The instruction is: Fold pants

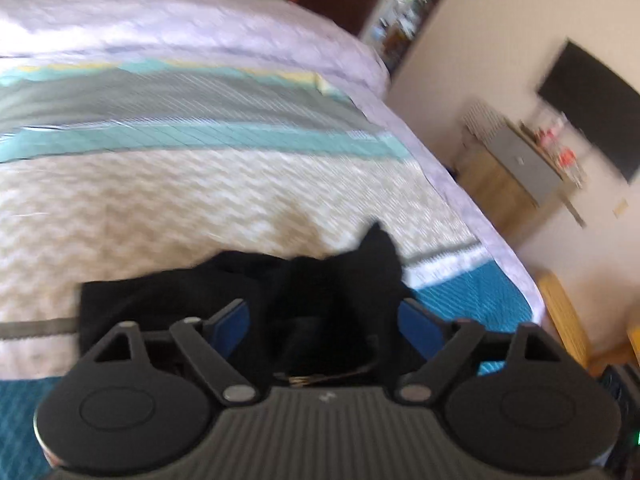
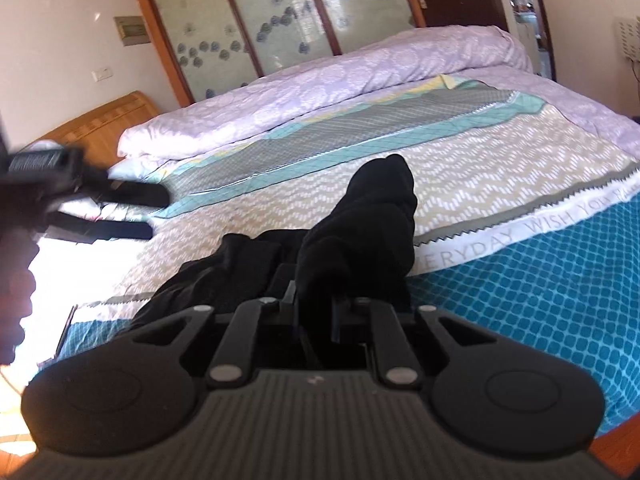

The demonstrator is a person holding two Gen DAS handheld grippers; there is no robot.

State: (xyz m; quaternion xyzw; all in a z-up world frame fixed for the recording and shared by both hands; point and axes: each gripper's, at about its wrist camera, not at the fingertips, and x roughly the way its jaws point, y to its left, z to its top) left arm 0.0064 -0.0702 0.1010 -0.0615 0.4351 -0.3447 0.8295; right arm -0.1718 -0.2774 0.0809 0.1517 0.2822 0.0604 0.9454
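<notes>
The black pants [image 2: 360, 220] lie bunched on the bed's patterned sheet [image 2: 520, 168]. My right gripper [image 2: 316, 300] is shut on a fold of them, and the fabric rises in a hump ahead of the jaws and hides the fingertips. In the left wrist view the pants [image 1: 192, 288] spread below and beyond my left gripper [image 1: 326, 316], whose blue pads [image 1: 232, 320] stand wide apart without pressing on cloth. The right wrist view shows that left gripper [image 2: 158, 214] at the far left, lifted above the sheet, open with nothing between its fingers.
A rolled lilac duvet [image 2: 320, 76] lies along the far side of the bed. A wooden headboard [image 2: 100, 128] and a sliding-door wardrobe [image 2: 260, 20] stand behind. To the right of the bed are a cabinet [image 1: 516, 168], a wall-mounted screen [image 1: 592, 108] and a wooden chair [image 1: 564, 316].
</notes>
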